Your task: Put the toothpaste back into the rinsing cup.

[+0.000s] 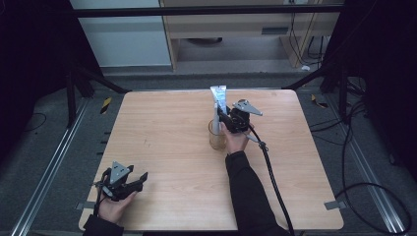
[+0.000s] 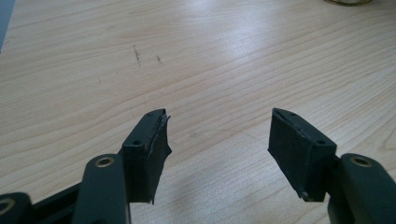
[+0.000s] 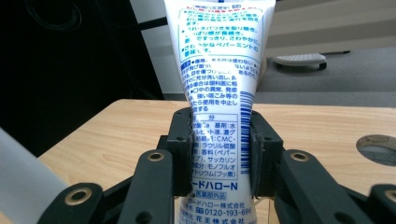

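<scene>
Right gripper (image 3: 219,154): fingers (image 3: 181,140) clamped on both sides of a white toothpaste tube (image 3: 215,93).
Tube: upright, above the glass cup (image 1: 217,135) on the table (image 1: 167,147).
Left gripper (image 2: 217,154): fingers wide apart, empty, low over the table's near left corner.

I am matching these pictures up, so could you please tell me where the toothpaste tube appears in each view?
High view: the toothpaste tube stands upright right of centre, above a clear cup, in the right tongs.
Left gripper view: no tube here; the cup's rim is at the top right edge.
Right gripper view: the tube runs up the centre between the pads.
Shared landmark: the wooden table.
</scene>
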The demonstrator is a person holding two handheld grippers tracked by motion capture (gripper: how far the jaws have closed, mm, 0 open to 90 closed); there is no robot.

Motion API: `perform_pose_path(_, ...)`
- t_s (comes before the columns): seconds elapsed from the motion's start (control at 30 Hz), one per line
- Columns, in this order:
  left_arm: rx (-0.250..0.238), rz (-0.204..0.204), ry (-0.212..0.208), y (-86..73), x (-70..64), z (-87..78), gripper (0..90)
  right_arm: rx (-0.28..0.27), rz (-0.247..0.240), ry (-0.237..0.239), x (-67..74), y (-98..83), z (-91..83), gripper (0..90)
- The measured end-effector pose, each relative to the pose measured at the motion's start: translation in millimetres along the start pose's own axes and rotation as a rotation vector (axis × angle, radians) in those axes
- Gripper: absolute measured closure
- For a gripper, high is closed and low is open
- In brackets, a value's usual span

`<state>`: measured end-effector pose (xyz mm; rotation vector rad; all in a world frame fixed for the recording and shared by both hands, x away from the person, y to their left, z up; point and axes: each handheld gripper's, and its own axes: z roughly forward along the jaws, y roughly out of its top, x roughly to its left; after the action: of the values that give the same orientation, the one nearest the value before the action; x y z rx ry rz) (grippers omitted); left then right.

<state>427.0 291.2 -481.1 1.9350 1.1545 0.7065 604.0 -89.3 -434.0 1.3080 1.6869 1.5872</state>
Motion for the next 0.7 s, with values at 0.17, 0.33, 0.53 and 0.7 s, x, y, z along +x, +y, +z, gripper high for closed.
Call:
perform_pose_path(0.17,0.002,0.001,0.000,-0.1,-0.1,0.3,36.8,0.027,-0.005,0.009,-0.9,-2.0,-0.1,66.2)
perform_pose_path(0.33,0.005,0.004,0.001,-0.1,-0.1,0.4,36.8,0.042,-0.023,0.010,-0.7,-2.8,-1.2,65.3)
perform_pose_path(0.53,0.005,0.004,0.001,-0.2,-0.2,0.4,36.8,0.068,-0.041,0.025,-0.6,-3.4,-1.8,64.2)
perform_pose_path(0.7,0.006,0.005,0.001,-0.2,-0.3,0.3,36.8,0.081,-0.054,0.032,0.7,-3.7,-1.9,63.0)
